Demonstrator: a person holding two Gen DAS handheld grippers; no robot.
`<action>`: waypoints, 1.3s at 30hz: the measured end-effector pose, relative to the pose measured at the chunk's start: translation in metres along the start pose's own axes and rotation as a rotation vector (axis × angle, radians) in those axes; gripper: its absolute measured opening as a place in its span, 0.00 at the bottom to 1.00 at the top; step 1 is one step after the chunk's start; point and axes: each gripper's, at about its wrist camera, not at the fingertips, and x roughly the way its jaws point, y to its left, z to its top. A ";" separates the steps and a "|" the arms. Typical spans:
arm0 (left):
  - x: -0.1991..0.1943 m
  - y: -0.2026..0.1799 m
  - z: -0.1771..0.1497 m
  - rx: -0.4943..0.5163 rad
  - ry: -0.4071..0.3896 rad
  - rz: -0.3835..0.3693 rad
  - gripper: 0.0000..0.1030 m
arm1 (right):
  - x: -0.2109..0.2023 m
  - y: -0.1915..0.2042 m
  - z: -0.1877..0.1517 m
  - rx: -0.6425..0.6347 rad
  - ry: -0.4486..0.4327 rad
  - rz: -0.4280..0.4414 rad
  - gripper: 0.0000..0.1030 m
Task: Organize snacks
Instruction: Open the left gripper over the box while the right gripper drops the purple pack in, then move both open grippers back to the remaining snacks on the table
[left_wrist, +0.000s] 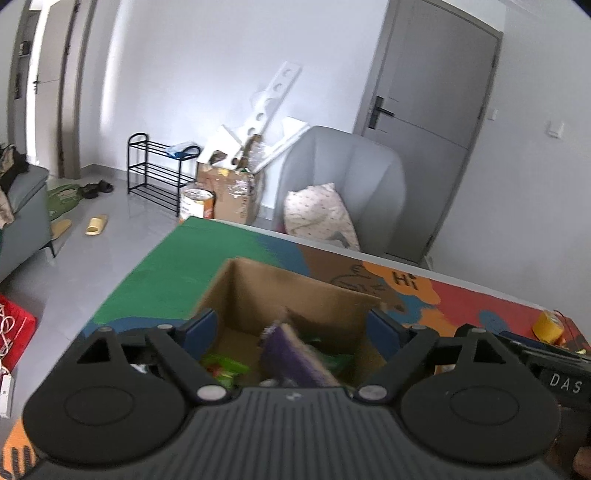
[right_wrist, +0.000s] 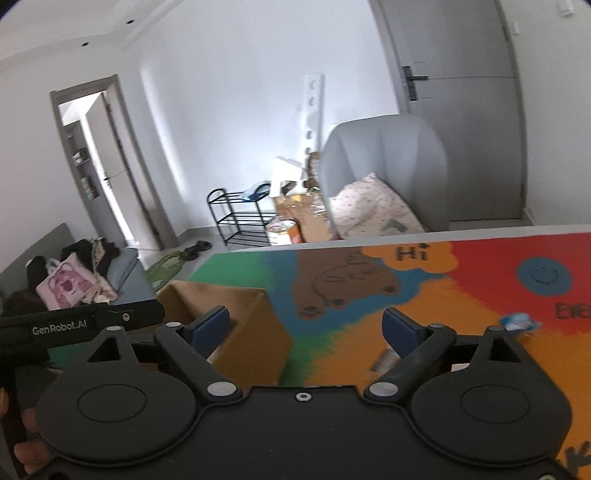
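An open cardboard box (left_wrist: 291, 291) stands on the colourful table mat (left_wrist: 166, 273). My left gripper (left_wrist: 293, 325) is open just above the box mouth. Between its fingers a purple snack pack (left_wrist: 295, 354) is blurred, tilted inside the box among green packets (left_wrist: 221, 365); it looks free of the pads. In the right wrist view the same box (right_wrist: 236, 321) is at the left. My right gripper (right_wrist: 306, 325) is open and empty over the mat, right of the box. A small blue-white wrapped snack (right_wrist: 519, 321) and a grey packet (right_wrist: 382, 360) lie on the mat.
A yellow tape roll (left_wrist: 548, 325) sits at the table's right. Beyond the table's far edge are a grey armchair (left_wrist: 343, 184) with a pillow, cardboard boxes, a black shoe rack (left_wrist: 159, 173) and a grey door. A sofa with clothes (right_wrist: 74, 280) is at the left.
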 end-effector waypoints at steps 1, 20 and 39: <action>0.001 -0.005 -0.001 0.006 0.003 -0.007 0.85 | -0.002 -0.004 -0.001 0.004 -0.001 -0.007 0.91; 0.009 -0.084 -0.019 0.099 0.043 -0.073 0.90 | -0.034 -0.083 -0.017 0.123 -0.006 -0.111 1.00; 0.047 -0.141 -0.033 0.166 0.108 -0.130 0.90 | -0.032 -0.144 -0.026 0.199 0.015 -0.189 1.00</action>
